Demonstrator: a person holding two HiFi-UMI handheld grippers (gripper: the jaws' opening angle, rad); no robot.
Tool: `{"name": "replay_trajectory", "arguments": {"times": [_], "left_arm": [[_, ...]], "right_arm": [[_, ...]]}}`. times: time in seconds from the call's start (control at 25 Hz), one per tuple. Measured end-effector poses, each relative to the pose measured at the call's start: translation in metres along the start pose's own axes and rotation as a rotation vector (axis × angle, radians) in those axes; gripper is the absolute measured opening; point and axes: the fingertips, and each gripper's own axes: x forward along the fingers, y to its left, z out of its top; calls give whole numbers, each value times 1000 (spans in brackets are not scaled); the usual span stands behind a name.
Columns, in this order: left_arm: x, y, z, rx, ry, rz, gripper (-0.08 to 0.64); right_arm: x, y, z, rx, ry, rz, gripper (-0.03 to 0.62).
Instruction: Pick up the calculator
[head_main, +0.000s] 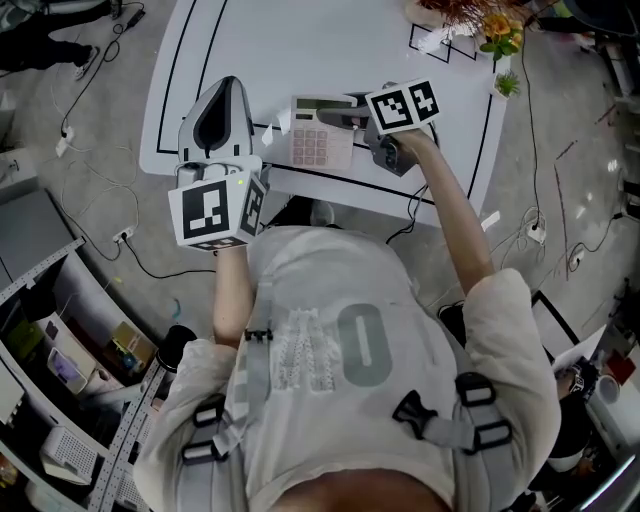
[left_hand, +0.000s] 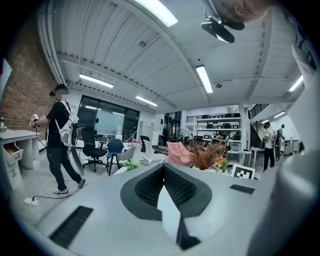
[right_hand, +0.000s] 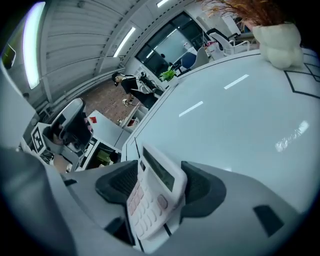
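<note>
In the head view, a white worktop with black lines along its border carries the calculator, which lies near the front edge, its display toward the far side and its pink keys toward the person. The right tongs reach in from the calculator's right, across its display end, with the marker cube sitting above the person's right hand. The left tongs rest over the worktop to the calculator's left, apart from it, pointing away from the person. A small bunch of orange flowers stands at the far right corner.

In the left gripper view, the two dark pads come together at their tips and pinch nothing. Beyond them lies an open office: a standing person at the left, desk chairs, a dried plant and a square marker card on the worktop.

In the right gripper view, the calculator stands tilted between the two pads, which press against its two side edges: the right tongs are pinching the calculator. Its display points away from the camera and its keys toward it. The bare worktop stretches beyond, with a white pot of dried stems at the upper right.
</note>
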Motion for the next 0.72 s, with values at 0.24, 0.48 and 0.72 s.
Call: {"name": "replay_trajectory", "arguments": {"times": [0.24, 0.48, 0.72], "left_arm": [[7, 2, -2, -8, -4, 1, 20], [6, 6, -4, -17, -2, 11, 20], [5, 7, -4, -20, -5, 20, 20]], "right_arm": [[12, -5, 3, -65, 41, -66, 210], [12, -7, 1, -42, 59, -45, 195], [12, -6, 1, 24, 60, -9, 169]]}}
